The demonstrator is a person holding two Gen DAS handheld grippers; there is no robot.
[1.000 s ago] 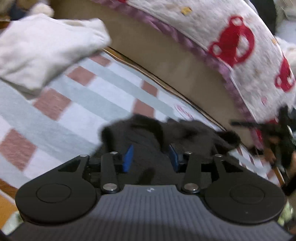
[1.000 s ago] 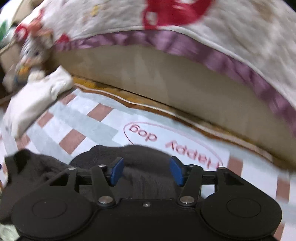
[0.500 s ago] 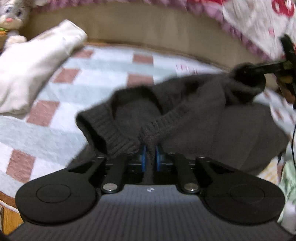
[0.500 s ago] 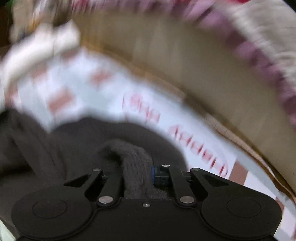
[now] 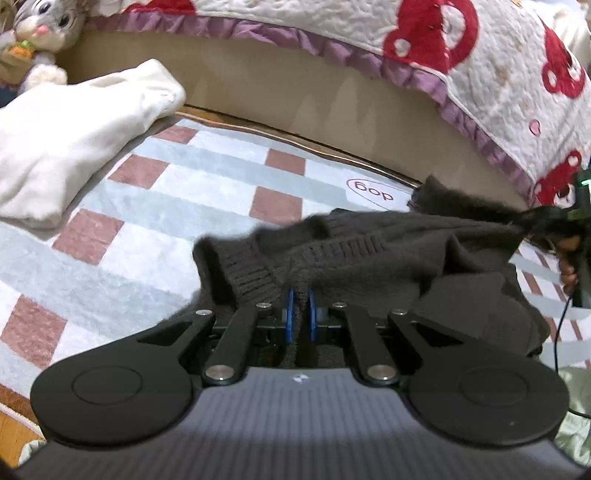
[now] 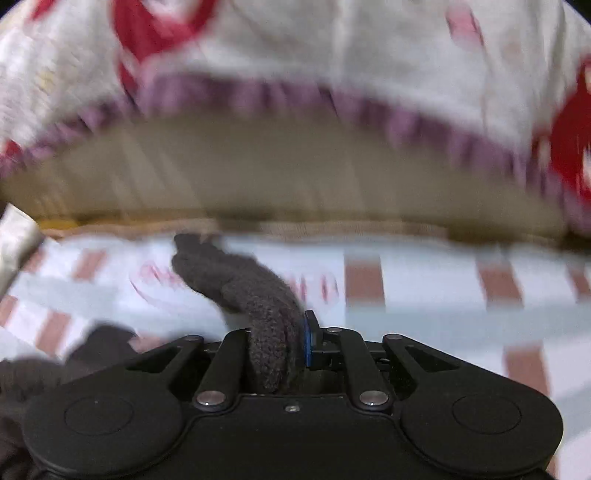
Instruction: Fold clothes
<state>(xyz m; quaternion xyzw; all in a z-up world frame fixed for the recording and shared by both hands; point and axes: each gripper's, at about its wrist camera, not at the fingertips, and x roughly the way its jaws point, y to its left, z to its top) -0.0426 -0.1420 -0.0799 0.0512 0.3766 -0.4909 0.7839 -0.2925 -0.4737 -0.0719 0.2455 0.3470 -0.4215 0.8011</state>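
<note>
A dark grey knitted sweater (image 5: 388,254) hangs stretched between my two grippers above a checked rug (image 5: 207,177). My left gripper (image 5: 300,314) is shut on its ribbed edge, blue pads pressed together on the knit. My right gripper (image 6: 291,343) is shut on another thick fold of the sweater (image 6: 258,295), which bulges up out of the jaws and hides the left pad. In the left wrist view the right gripper (image 5: 576,218) shows at the far right edge, holding the sweater's other end taut.
A folded white garment (image 5: 74,140) lies on the rug at the left. A bed side with a red-and-white quilt (image 5: 480,55) runs along the back. A plush rabbit (image 5: 40,26) sits at the top left. The right wrist view is motion-blurred.
Both grippers shut on the sweater about a second ago and have lifted it. It is now pulled wider apart and more taut between them, with the right gripper moving right.
</note>
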